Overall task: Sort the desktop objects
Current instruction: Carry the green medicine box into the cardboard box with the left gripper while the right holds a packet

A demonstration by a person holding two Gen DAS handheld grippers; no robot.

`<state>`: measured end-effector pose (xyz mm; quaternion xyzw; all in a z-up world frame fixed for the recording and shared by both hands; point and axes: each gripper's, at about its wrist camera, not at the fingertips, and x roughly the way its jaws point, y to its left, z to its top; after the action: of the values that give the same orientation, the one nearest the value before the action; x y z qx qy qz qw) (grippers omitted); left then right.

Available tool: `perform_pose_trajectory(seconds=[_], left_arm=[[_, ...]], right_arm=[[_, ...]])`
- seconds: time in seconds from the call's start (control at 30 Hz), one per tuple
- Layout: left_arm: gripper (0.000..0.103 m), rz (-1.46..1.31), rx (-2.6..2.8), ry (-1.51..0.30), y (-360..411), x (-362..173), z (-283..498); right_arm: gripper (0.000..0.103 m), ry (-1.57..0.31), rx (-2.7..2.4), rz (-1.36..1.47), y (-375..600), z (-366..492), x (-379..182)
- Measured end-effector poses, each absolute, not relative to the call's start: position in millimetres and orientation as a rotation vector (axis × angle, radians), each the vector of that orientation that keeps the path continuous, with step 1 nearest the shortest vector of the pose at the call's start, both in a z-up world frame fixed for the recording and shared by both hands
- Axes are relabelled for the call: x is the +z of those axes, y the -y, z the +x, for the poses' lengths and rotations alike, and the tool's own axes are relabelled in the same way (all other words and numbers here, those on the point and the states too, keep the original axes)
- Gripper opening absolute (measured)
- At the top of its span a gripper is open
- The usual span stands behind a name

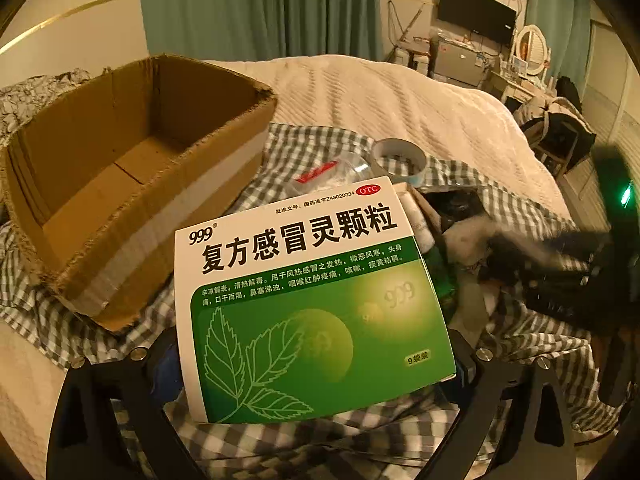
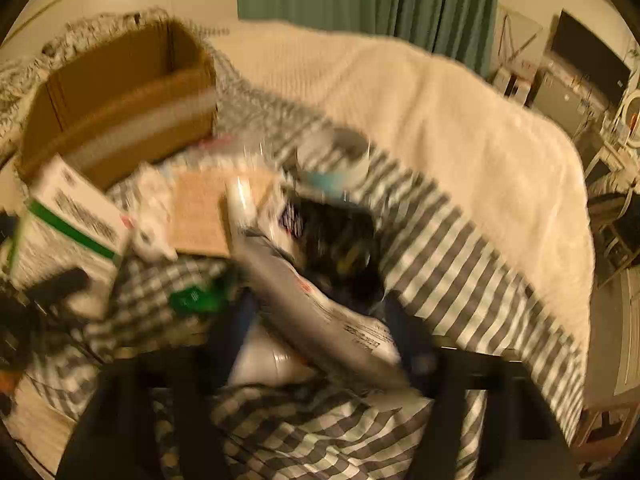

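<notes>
Two grippers busy: left gripper [image 1: 316, 364] clamps med box [image 1: 308, 300] between its jaws w/ empty carton [image 1: 132, 184] ahead-left, so next it goes over the rim & drops; right gripper [image 2: 320, 336] straddles grey pouch [image 2: 320, 320], blur, grip can't tell.

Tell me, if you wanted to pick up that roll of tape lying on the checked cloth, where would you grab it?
Probably by its wall, coming down from above. The roll of tape lies flat with its open hole facing up, so one finger could drop into the hole and the other outside the ring. The clear bag crowds its left side, so the right side looks freer.
</notes>
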<state>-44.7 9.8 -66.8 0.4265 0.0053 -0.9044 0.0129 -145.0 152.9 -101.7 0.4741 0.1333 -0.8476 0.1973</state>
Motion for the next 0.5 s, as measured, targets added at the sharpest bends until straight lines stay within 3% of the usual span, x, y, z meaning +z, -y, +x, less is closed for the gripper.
perform_pose_trajectory(seconds=[0.03, 0.17, 0.5], left_arm=[[0.099, 1.325, -2.817, -0.022, -7.3, -65.4, -43.0], [0.099, 1.287, -2.812, -0.041, 0.8, -57.4, -35.6], [0.099, 1.155, -2.902, -0.064, 18.7, -9.6, -10.7]], right_arm=[[0.023, -0.389, -2.345, 1.365, -152.6, -144.3, -109.5], [0.02, -0.334, -2.385, 1.379, -165.8, -131.9, -110.1], [0.015, -0.193, -2.572, 1.226, -167.5, -68.3, -22.6]])
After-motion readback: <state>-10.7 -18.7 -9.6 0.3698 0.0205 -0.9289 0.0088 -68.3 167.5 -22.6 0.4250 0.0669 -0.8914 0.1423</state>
